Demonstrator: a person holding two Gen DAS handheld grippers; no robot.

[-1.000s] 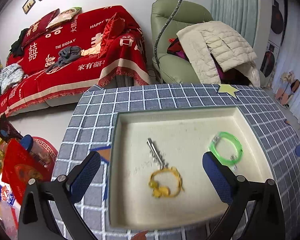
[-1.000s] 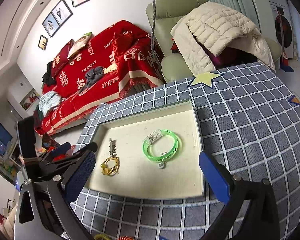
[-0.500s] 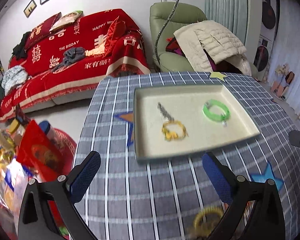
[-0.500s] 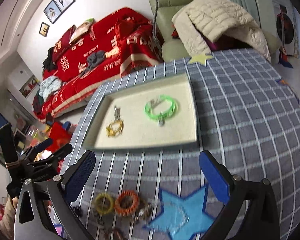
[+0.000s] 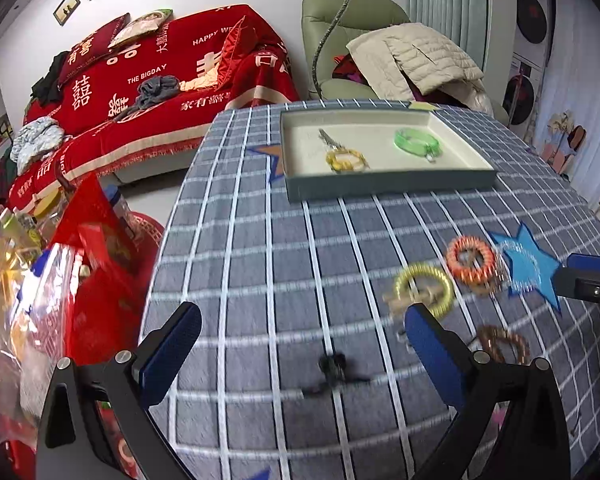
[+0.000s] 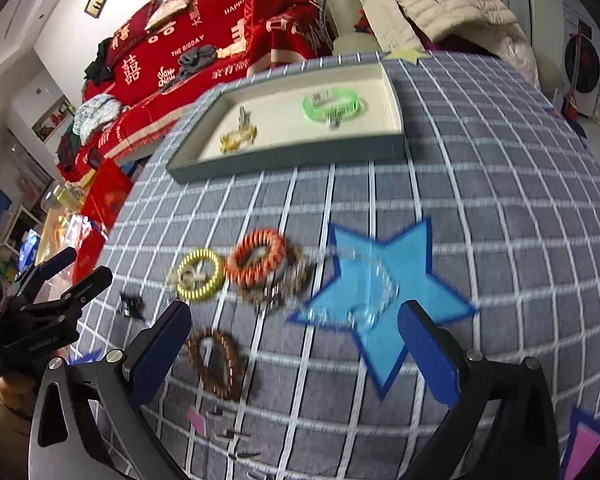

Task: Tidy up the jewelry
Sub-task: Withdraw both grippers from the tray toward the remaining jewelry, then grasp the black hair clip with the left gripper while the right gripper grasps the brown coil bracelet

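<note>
both grippers empty, loose jewelry waiting on the table

the left gripper and the right gripper both have their fingers spread wide and hold nothing. they hang over the near part of the checked tablecloth.

what could go wrong: the pieces on the cloth lie very close. the orange bracelet touches a darker beaded one and sits just beside the yellow coil ring, so i think a wide grasp may catch two at once or drag a neighbour. a clear thin chain on the blue star is hard to see and may slip between the pads. the small black piece is flat and may be pushed away. the pictures are blurred, so aiming could be poor.

the tray stands at the far side, well apart from the loose pieces. inside it lie a green bracelet, a yellow bracelet and a silver clip touching the yellow one. a brown bead bracelet lies near the right gripper
</note>
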